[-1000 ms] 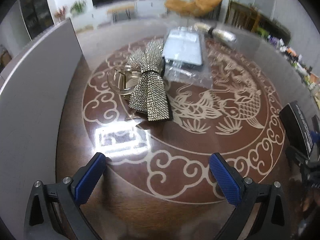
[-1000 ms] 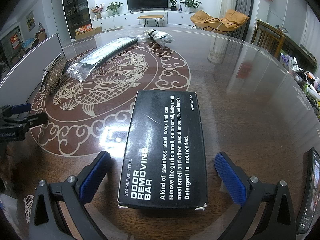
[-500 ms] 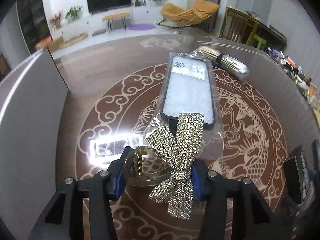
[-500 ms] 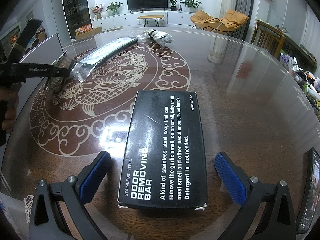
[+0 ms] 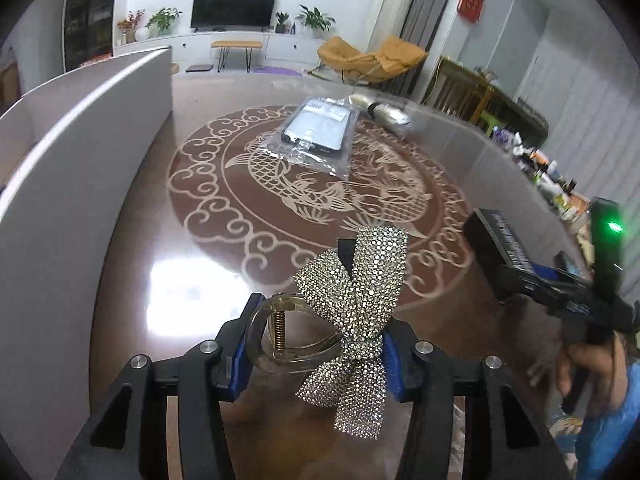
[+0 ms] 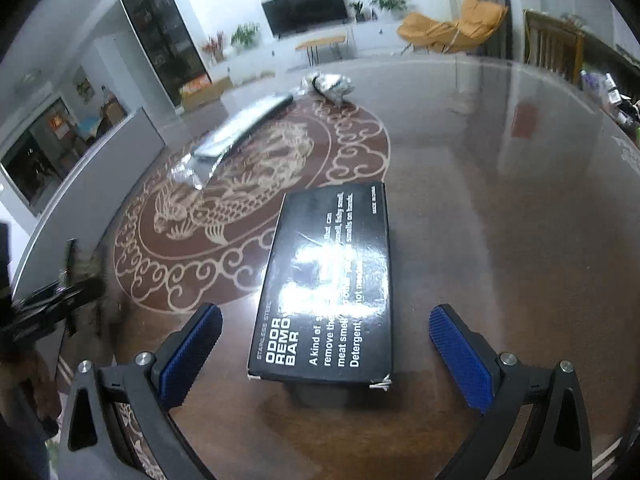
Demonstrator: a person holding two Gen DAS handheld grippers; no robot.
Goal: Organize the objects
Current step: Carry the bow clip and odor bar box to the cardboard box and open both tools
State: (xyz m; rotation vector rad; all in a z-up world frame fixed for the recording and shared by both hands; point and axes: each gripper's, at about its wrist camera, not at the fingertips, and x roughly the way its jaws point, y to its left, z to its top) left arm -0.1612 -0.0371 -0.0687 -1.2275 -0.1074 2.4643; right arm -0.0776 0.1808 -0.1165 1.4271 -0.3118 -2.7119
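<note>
Rhinestone bow clip point(image 5: 352, 300) clamped between left tool point(image 5: 316, 350) pads

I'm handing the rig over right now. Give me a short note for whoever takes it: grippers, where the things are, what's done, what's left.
Left gripper: shut on the rhinestone bow hair clip, held above the table.
Right gripper: open, empty, fingers either side of the near end of the black odor-removing-bar box, not touching it.
On the table: the box; the bagged phone case at the middle of the pattern; the silvery wrapped packet beyond it.
Done: hair clip picked up.
Left: put the clip down where it belongs; box, phone case and packet not yet handled. The pictures show no set place for any of them.
</note>
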